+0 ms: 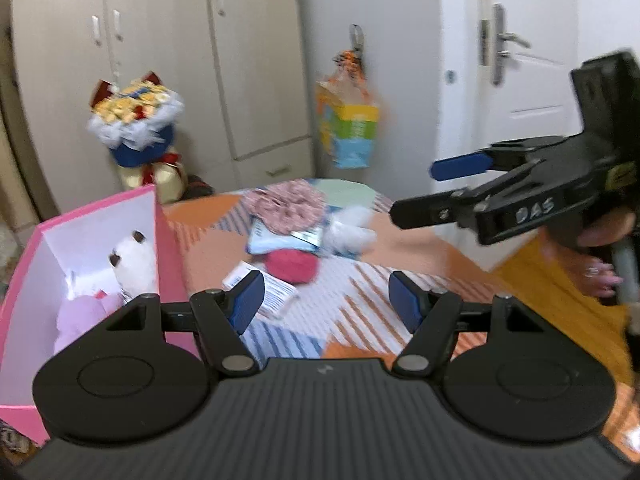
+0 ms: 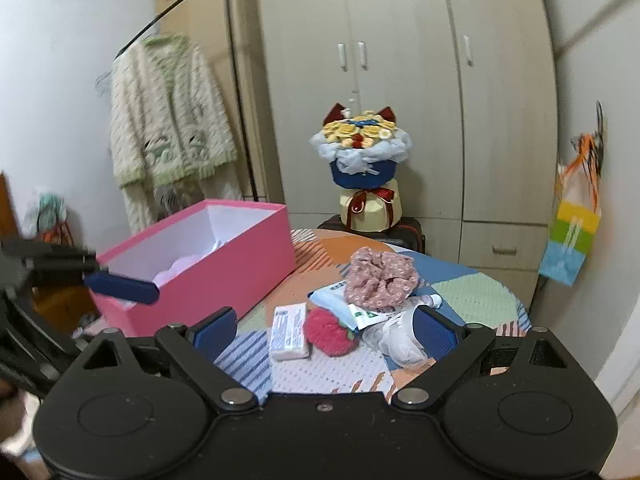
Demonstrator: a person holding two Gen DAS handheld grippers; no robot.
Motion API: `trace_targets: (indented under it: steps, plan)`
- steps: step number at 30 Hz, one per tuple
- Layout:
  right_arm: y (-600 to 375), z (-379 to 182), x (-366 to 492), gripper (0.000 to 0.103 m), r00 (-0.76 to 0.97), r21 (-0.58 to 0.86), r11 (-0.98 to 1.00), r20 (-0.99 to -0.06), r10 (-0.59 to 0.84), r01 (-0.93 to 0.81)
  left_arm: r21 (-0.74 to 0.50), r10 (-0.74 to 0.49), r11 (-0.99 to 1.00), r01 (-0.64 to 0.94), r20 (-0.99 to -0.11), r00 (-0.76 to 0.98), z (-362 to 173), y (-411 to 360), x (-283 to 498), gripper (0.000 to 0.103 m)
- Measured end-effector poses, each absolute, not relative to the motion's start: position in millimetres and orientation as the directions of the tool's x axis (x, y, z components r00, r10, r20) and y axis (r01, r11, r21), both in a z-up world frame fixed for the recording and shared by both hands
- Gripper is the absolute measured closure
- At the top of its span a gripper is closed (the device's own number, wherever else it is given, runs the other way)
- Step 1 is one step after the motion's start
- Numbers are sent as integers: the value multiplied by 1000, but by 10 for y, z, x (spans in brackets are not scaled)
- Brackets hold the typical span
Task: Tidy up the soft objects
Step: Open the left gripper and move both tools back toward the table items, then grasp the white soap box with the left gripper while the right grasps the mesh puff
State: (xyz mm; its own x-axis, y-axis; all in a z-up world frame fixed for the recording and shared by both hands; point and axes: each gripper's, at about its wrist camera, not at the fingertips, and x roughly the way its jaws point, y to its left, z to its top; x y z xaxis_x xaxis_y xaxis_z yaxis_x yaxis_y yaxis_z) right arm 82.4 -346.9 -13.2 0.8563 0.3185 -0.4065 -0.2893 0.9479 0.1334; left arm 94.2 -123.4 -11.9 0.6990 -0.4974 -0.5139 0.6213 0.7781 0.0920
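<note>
Both grippers hover empty, left gripper (image 1: 326, 300) and right gripper (image 2: 324, 326) with fingers apart. Red knitted strawberry (image 2: 330, 332) and pink floral scrunchie (image 2: 380, 278) lie on the patterned counter (image 2: 320, 372), beside the open pink cardboard box (image 2: 224, 276) holding a white plush toy (image 1: 134, 260).

I am looking into a bedroom in someone's home. A tall beige wardrobe (image 2: 400, 92) is filling the far wall, a knitted cardigan (image 2: 168, 116) is hanging from a black clothes rail (image 2: 236, 80), and a white door (image 1: 532, 60) with a metal handle is standing to one side. A gift bouquet (image 2: 362, 148) is sitting before the wardrobe, a colourful paper bag (image 2: 570, 236) is hanging off a wall hook, and a small table under a patterned cloth (image 2: 472, 296) is carrying household bits.
</note>
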Motion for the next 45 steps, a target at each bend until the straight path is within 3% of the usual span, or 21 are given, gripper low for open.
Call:
trace_targets:
  steps: [9, 18, 28, 29, 30, 36, 37, 39, 45]
  plan:
    - [-3696, -524, 1270, 8, 887, 159, 958, -366, 282, -239, 38, -384, 888, 457, -486, 785, -619, -1592, 1438, 35]
    - [-3924, -912, 1854, 13, 863, 235, 961, -444, 242, -149, 168, -174, 947, 275, -452, 875, -1053, -1823, 1926, 35]
    - [-3879, -1135, 2160, 14, 800, 281, 944, -519, 301, -172, 109, -177, 955, 275, -534, 827, -1175, -1802, 2068, 33]
    - [-3867, -1158, 2162, 17, 795, 282, 944, -526, 303, -172, 97, -177, 958, 271, -546, 819, -1185, -1790, 2084, 33]
    - [-3857, -1175, 2161, 29, 788, 283, 943, -533, 307, -176, 85, -176, 960, 267, -560, 810, -1199, -1780, 2106, 33]
    - [-3847, -1206, 2056, 59, 780, 278, 943, -543, 310, -182, 10, -181, 972, 233, -595, 783, -1238, -1691, 2196, 33]
    - [-3844, -1205, 2036, 61, 779, 276, 943, -543, 313, -187, 8, -186, 972, 236, -592, 785, -1244, -1685, 2188, 35]
    - [-3813, -1200, 1987, 69, 781, 266, 945, -542, 310, -190, 1, -199, 969, 245, -583, 788, -1240, -1667, 2169, 49]
    - [-3649, -1184, 1771, 72, 798, 204, 962, -541, 266, -183, 2, -180, 975, 222, -578, 796, -1219, -1574, 2113, 62]
